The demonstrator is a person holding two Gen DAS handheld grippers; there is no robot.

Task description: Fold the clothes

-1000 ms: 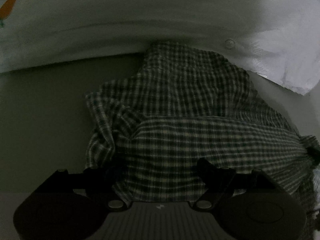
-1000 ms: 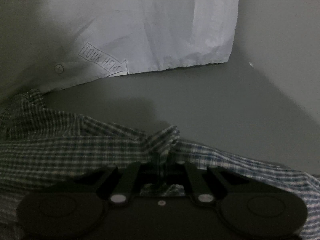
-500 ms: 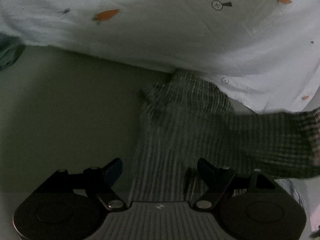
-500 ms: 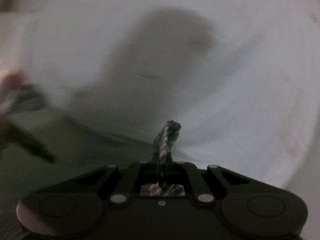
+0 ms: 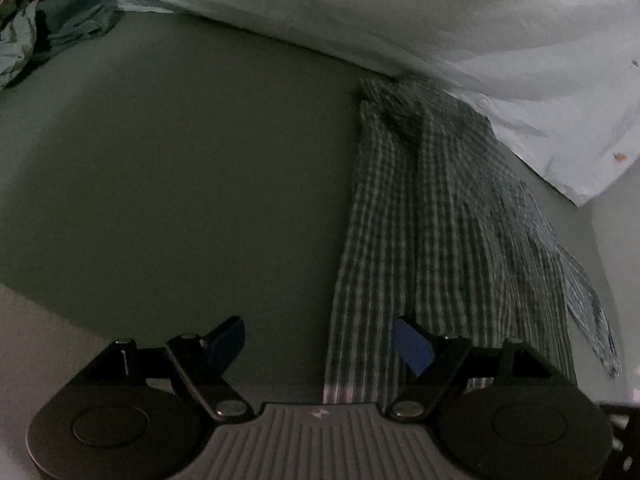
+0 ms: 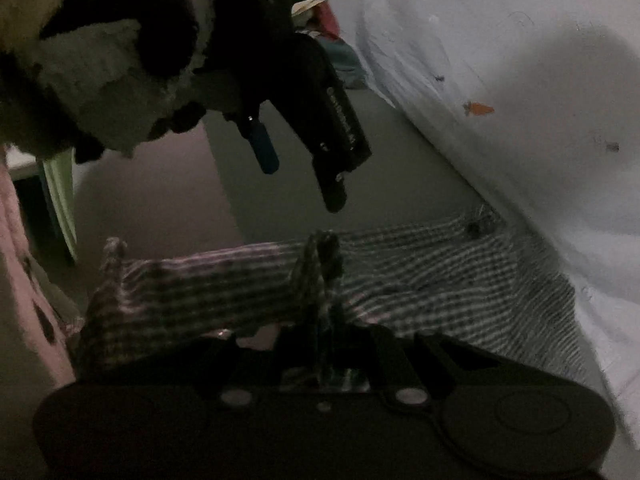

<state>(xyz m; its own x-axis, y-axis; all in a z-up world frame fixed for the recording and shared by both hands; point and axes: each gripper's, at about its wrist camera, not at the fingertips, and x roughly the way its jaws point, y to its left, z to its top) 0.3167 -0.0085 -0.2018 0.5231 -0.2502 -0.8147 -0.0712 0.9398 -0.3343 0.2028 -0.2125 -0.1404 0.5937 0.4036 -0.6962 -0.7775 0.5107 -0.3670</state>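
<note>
Nearest in the right wrist view, the right tongs (image 6: 320, 320) are closed on a bunched fold of the checked shirt (image 6: 420, 276), whose cloth stands up between the jaws and spreads away to both sides. In the left wrist view the left tongs (image 5: 320, 346) stand wide apart with blue pads (image 5: 412, 346) bare, gripping nothing; the checked shirt (image 5: 432, 220) runs as a long, narrow, rumpled strip from under the right-hand finger away over the dull grey-green tabletop (image 5: 180, 180). Left of the strip the tabletop lies bare and dim, and a paler band shows at its near edge. The far end of the shirt meets a pale sheet printed with small carrots (image 5: 440, 20), which lies across the back of the tabletop. From the right wrist the left tongs (image 6: 304, 176) hang above the shirt, held by an arm in a fuzzy dark-and-light sleeve (image 6: 112, 80). At the far left corner sits a heap of dark teal and red clothes (image 5: 52, 20). The room is dark, with a pinkish glow at the upper left of the right wrist view.
</note>
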